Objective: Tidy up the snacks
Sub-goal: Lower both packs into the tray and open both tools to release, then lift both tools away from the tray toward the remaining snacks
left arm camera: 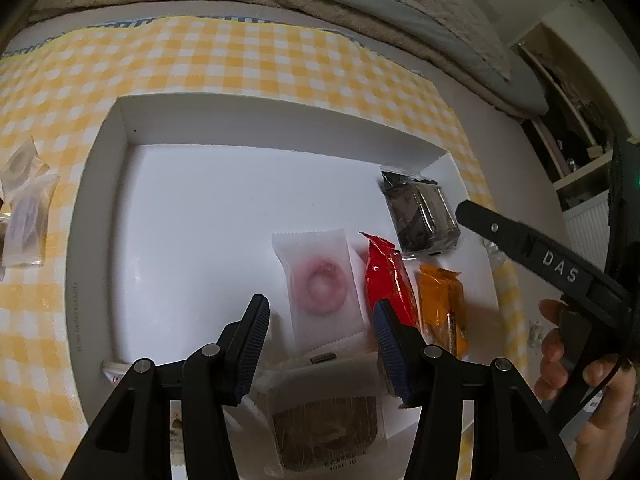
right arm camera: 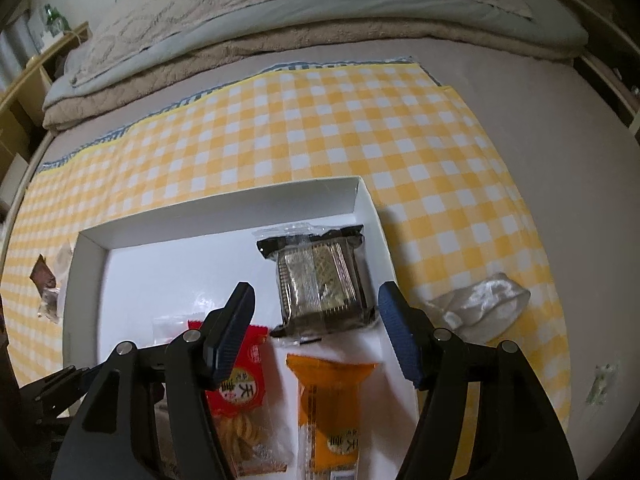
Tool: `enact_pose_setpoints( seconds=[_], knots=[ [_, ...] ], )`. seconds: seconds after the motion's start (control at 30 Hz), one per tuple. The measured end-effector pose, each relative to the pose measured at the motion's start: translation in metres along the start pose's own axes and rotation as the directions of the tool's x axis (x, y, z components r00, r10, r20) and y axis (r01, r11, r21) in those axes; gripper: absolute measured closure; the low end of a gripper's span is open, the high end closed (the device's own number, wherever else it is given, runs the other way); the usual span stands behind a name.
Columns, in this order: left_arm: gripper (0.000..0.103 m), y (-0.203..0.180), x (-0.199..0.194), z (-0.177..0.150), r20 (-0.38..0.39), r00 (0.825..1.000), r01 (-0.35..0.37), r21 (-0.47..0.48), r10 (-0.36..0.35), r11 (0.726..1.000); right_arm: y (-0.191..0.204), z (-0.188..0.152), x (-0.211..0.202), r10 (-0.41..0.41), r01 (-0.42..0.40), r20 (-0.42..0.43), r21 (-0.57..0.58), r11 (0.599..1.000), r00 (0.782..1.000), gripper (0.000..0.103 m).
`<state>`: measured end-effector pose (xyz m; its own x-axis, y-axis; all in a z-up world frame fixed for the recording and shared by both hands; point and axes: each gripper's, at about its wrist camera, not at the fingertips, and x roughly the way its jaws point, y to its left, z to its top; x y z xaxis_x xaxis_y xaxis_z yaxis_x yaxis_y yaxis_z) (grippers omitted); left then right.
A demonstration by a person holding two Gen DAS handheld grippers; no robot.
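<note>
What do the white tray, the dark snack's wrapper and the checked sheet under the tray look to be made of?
White tray: likely matte paperboard, judging by its thin, sharply folded walls and flat white faces.
Dark snack wrapper: clear glossy plastic film, with crinkles, bright glints and a crimped seal at the end.
Checked sheet: yellow and white, thin, lying flat with a crease or overlap at its right edge; paper or plastic, cannot tell.

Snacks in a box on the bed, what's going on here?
A person is sorting snacks into a white box on a checked cloth. The box already holds a pink donut, a red pack, an orange pack and a dark pack. The left tool and right tool both hover open over it, holding nothing. More snacks wait on the cloth.
</note>
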<state>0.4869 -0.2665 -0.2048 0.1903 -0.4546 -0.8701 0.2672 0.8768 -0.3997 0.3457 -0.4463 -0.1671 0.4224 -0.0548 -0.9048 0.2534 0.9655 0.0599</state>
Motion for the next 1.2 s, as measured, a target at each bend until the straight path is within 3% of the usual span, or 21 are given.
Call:
enact_pose_setpoints(
  seconds=[0.37, 0.57, 0.67, 0.77, 1.2],
  knots=[
    [0.047, -0.009, -0.027, -0.013, 0.008, 1.0, -0.008, 0.038, 0.007, 0.999, -0.007, -0.014, -0.026, -0.004, 0.004, 0.02, -0.008, 1.0, 1.0, 0.031],
    [0.029, -0.014, -0.051, -0.023, 0.044, 0.999, -0.014, 0.066, 0.011, 0.998, -0.006, -0.024, -0.05, -0.005, 0.006, 0.063, -0.017, 1.0, 0.998, 0.01],
    [0.013, -0.014, -0.062, -0.028, 0.058, 0.998, -0.015, 0.073, 0.011, 0.997, -0.007, -0.029, -0.061, -0.014, 0.016, 0.085, -0.015, 1.0, 0.996, 0.0],
    [0.001, -0.014, -0.075, -0.033, 0.077, 0.997, -0.024, 0.088, 0.017, 0.996, -0.009, -0.034, -0.073, -0.015, 0.016, 0.106, -0.012, 1.0, 0.994, 0.0],
    [0.0, -0.013, -0.132, -0.05, 0.149, 0.988, -0.057, 0.127, 0.038, 0.99, -0.003, -0.05, -0.118, -0.034, 0.038, 0.171, -0.02, 0.999, 0.985, 0.0]
  ],
)
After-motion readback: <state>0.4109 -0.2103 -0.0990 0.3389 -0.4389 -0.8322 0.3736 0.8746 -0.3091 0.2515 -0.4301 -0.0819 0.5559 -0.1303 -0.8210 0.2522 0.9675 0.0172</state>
